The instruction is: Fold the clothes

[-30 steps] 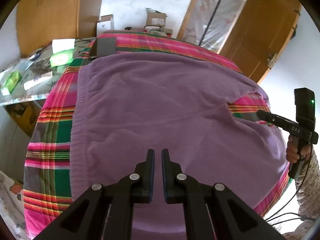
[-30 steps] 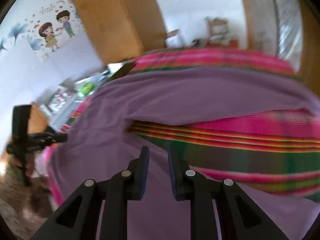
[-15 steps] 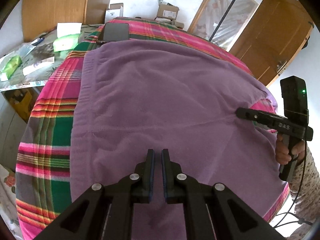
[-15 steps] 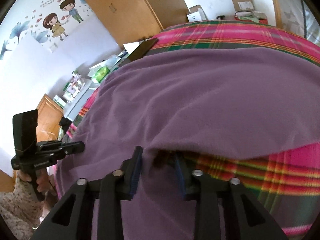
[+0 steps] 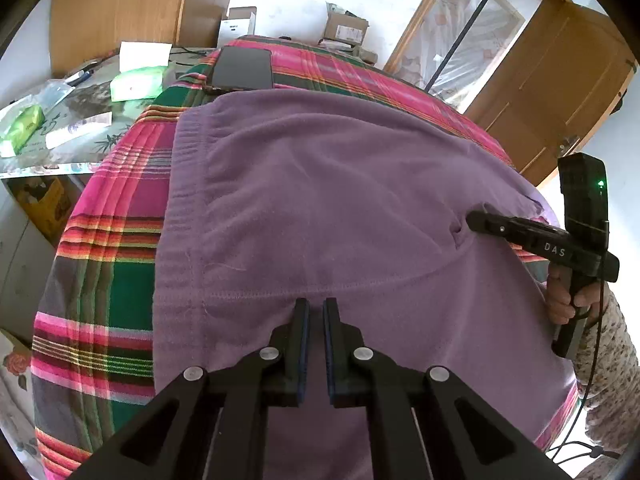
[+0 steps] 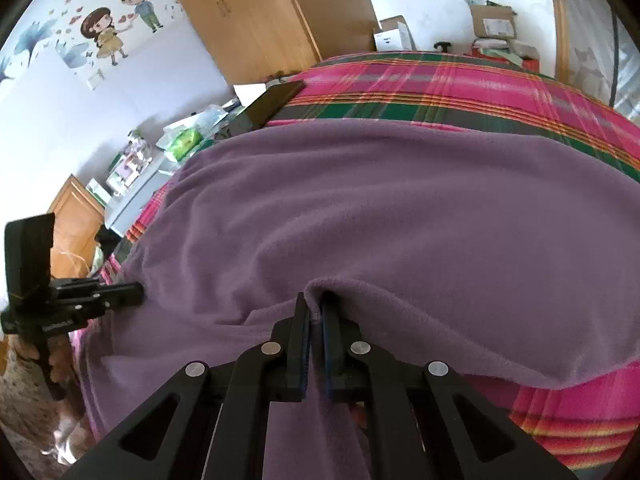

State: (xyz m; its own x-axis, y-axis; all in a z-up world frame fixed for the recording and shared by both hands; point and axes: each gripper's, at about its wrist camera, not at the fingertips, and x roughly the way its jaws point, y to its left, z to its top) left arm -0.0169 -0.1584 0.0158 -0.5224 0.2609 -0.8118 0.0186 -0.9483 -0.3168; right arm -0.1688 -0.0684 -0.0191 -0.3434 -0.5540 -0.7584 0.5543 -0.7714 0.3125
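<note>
Daylit white walls, wooden wardrobe (image 6: 280, 12), cartoon wall stickers (image 6: 116, 28), wooden door (image 5: 560, 92), cluttered side table (image 5: 60, 128)

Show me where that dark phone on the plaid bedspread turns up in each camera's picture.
Left wrist view: phone at upper left, just beyond the purple garment.
Right wrist view: phone upper left of centre, seen edge-on.
Shared landmark: the wooden wardrobe behind it.

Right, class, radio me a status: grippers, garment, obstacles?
Left gripper shut, empty. Right gripper just closed, pinching purple garment edge. Phone beside the far hem.
</note>
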